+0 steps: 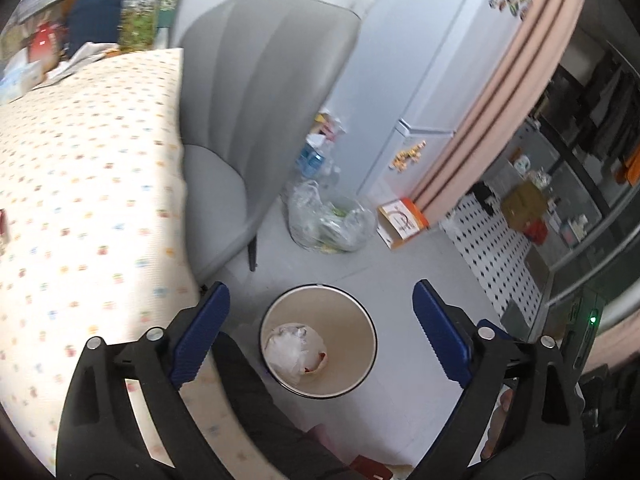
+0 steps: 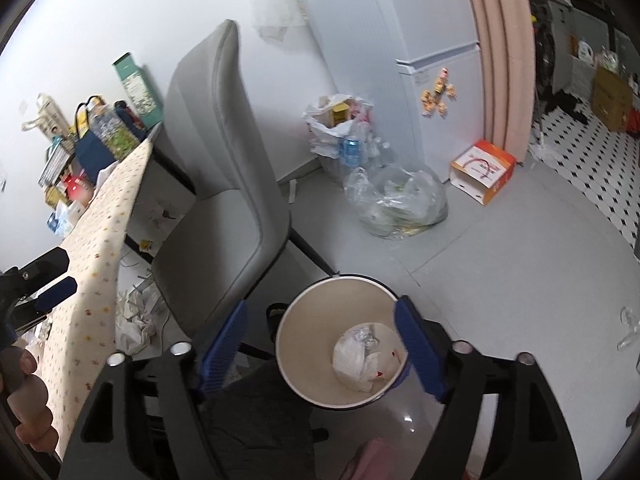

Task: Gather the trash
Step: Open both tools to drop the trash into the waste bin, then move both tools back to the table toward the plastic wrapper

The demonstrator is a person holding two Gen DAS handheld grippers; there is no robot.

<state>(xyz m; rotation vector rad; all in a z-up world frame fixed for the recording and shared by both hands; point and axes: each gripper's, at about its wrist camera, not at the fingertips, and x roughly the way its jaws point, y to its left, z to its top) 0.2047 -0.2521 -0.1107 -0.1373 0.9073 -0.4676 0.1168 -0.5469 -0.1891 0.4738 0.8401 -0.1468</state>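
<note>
The desk (image 1: 80,168), covered by a cloth with a small coloured print, is seen filling the left of the left wrist view, and a grey upholstered chair (image 1: 260,120) is drawn up against its edge. A white fridge (image 2: 400,60) is seen behind, with a tied clear plastic bag (image 2: 400,204) and an orange-and-white carton (image 2: 482,170) set on the grey floor (image 2: 520,280) just before it. A round waste bin (image 1: 360,332) with a pale inner wall is stood on the floor near the chair, below both devices. Crumpled white trash (image 1: 294,350) with a red-marked scrap beside it is seen lying at the bottom of the bin. The left hand-held gripper (image 1: 322,334) is held spread wide above the bin, its blue pads (image 1: 200,340) well apart and nothing gripped or touched between them. The right hand-held gripper (image 2: 320,354) is likewise held released, with nothing clasped; in its view one blue pad overlaps the bin's rim, though contact cannot be told. More crumpled paper (image 2: 134,326) is seen on the floor under the desk. At the left edge of the right wrist view, a hand (image 2: 28,400) is seen gripping a handle.
</note>
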